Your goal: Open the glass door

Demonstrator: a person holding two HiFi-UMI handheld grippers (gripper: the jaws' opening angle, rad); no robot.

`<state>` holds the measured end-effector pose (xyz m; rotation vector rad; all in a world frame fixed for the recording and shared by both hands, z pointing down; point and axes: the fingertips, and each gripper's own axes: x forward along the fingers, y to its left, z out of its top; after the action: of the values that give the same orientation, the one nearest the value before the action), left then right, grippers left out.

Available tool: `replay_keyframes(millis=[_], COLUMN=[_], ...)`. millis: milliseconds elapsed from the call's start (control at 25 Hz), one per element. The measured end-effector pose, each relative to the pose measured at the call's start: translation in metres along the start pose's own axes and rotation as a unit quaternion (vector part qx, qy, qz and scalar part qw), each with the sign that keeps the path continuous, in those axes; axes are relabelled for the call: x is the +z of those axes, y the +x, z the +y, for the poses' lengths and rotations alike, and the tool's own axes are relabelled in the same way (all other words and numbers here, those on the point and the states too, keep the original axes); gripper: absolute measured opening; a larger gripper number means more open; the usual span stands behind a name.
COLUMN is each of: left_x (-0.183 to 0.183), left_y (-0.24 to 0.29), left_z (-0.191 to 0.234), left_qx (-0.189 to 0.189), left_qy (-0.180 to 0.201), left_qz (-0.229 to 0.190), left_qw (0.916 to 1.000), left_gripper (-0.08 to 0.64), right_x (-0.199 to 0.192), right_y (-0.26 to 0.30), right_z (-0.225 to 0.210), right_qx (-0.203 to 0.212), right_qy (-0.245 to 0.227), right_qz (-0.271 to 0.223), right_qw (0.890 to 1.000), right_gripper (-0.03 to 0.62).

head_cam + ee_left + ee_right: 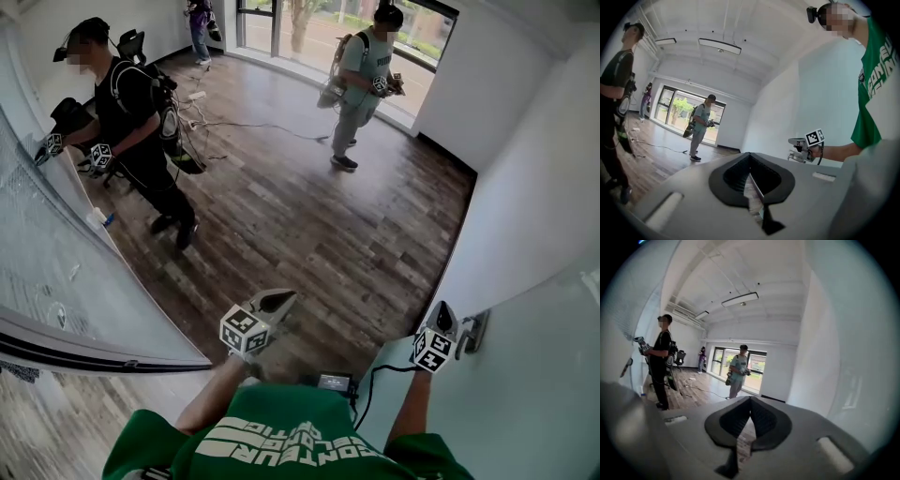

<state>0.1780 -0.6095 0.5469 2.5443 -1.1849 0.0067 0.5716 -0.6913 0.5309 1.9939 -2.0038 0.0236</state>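
White-print green tee (281, 445); L tongs (279, 302), R tongs (443, 312) grey, b/w cubes (246, 330).

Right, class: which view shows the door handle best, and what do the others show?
The head view: the door handle sits clear against the pale door, just beside the right gripper. The left gripper view shows that spot small and far off; the right gripper view gives only a faint blur.

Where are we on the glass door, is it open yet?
Done: the gap between the left glass panel and the door looks clear to the wood floor, so it seems open, though not certainly. In hand: nothing; the right gripper sits beside the handle with jaws together, empty, and the left gripper is shut too. Left: perhaps regripping the handle if it must swing wider.
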Motion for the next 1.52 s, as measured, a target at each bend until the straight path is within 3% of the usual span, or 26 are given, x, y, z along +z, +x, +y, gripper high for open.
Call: replay_keyframes(millis=[200, 400, 640, 960, 1520], left_x=[0.006, 0.009, 0.008, 0.005, 0.001], left_y=[-0.025, -0.041, -0.049, -0.054, -0.045], left_z=[0.025, 0.037, 0.044, 0.047, 0.047], left_qx=[0.037, 0.059, 0.073, 0.081, 0.074], left_qy=[-0.009, -0.014, -0.016, -0.021, -0.023], left_qz=[-0.016, -0.026, -0.035, -0.035, -0.028], left_qw=[0.9991, 0.9978, 0.9966, 0.9959, 0.9966], left_gripper=[0.015, 0.015, 0.015, 0.015, 0.015], right_x=[0.033, 0.048, 0.049, 0.043, 0.022], right_y=[0.008, -0.003, -0.011, -0.019, -0.019], right_z=[0.094, 0.177, 0.226, 0.240, 0.239], right_qx=[0.112, 0.204, 0.274, 0.310, 0.322], right_qy=[0.007, -0.003, -0.015, -0.032, -0.037], right_qz=[-0.041, -0.055, -0.058, -0.049, -0.017], right_qw=[0.993, 0.977, 0.960, 0.949, 0.946], right_gripper=[-0.006, -0.006, -0.006, -0.008, -0.008])
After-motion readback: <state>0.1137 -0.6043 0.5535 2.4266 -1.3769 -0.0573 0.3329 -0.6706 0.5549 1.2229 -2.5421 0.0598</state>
